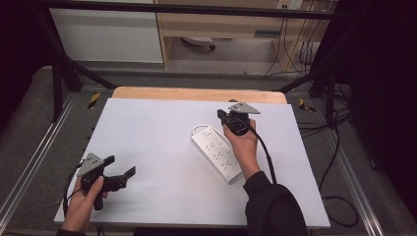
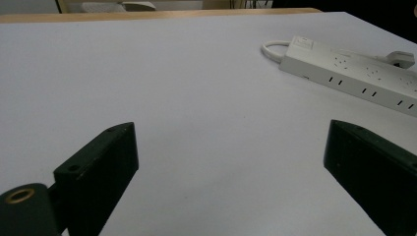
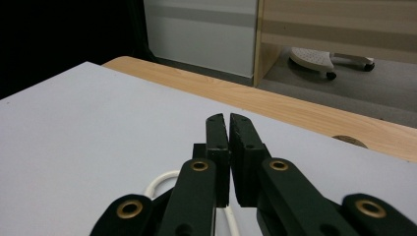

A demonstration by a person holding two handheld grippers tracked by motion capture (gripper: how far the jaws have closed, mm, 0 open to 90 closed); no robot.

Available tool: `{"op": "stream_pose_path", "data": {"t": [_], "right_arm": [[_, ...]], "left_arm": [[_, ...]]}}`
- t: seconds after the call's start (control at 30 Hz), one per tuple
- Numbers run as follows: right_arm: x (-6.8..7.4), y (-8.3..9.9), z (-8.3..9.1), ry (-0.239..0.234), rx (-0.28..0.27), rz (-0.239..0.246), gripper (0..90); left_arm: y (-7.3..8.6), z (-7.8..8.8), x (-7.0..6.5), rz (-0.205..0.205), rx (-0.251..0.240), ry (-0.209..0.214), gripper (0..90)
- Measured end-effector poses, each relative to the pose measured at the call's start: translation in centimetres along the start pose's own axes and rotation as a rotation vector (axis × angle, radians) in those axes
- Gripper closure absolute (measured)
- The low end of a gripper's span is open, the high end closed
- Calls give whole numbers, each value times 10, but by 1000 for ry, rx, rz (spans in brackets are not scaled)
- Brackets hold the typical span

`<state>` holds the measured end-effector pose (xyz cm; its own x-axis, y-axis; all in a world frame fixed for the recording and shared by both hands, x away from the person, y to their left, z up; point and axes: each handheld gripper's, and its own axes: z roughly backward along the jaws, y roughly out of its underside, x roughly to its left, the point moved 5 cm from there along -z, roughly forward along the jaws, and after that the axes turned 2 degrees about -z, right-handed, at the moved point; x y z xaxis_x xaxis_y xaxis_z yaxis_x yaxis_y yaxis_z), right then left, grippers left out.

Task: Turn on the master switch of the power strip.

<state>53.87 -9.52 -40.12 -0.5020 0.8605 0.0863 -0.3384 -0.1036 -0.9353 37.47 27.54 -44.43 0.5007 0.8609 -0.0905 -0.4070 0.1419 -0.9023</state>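
**Two grippers, one power strip on the white table**

Right gripper (image 1: 229, 114), black with a grey three-cornered plate on top, hovers over the far end of the white plastic power strip (image 1: 217, 153), its jaws pressed together with only a hairline slit between the pads and nothing visibly caught between them. Left gripper (image 1: 120, 166) sits at the near left corner of the white tabletop (image 1: 157, 132), well apart from the strip, jaws spread wide over bare surface.

Counted: two grippers, one in each hand; one power strip; one thin white cord (image 3: 160, 183).

That strip is a long flat bar lying diagonally a little right of the table's centre, with several socket groups in a row along its top and a switch at the far end. Its cord loops out from that end; in the right gripper view the loop lies just under the closed jaws.

Beyond the white top runs a light wooden table edge (image 1: 196, 93). Behind it stand a wooden cabinet (image 1: 221, 22) and a white panel (image 1: 105, 34). A black frame (image 1: 59, 73) surrounds the table. The person's right hand (image 1: 243, 145) and dark sleeve (image 1: 270, 201) cover the strip's right side in the high view.
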Motion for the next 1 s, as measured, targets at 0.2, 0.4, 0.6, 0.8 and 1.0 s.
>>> {"op": "stream_pose_path", "data": {"t": [0.2, 0.4, 0.6, 0.8, 1.0], "right_arm": [[4, 3, -8, 1, 11, 14, 900], [8, 5, -15, -6, 31, 35, 900], [9, 9, -21, -8, 56, 37, 900], [11, 11, -25, -11, 79, 41, 900], [12, 15, -29, -14, 98, 42, 900]], "left_arm": [[0, 0, 0, -1, -1, 2, 63], [0, 0, 0, 1, -2, 3, 63], [0, 0, 0, -3, -4, 2, 63], [0, 1, 0, -6, -4, 3, 64], [0, 0, 0, -7, -2, 2, 64]]}}
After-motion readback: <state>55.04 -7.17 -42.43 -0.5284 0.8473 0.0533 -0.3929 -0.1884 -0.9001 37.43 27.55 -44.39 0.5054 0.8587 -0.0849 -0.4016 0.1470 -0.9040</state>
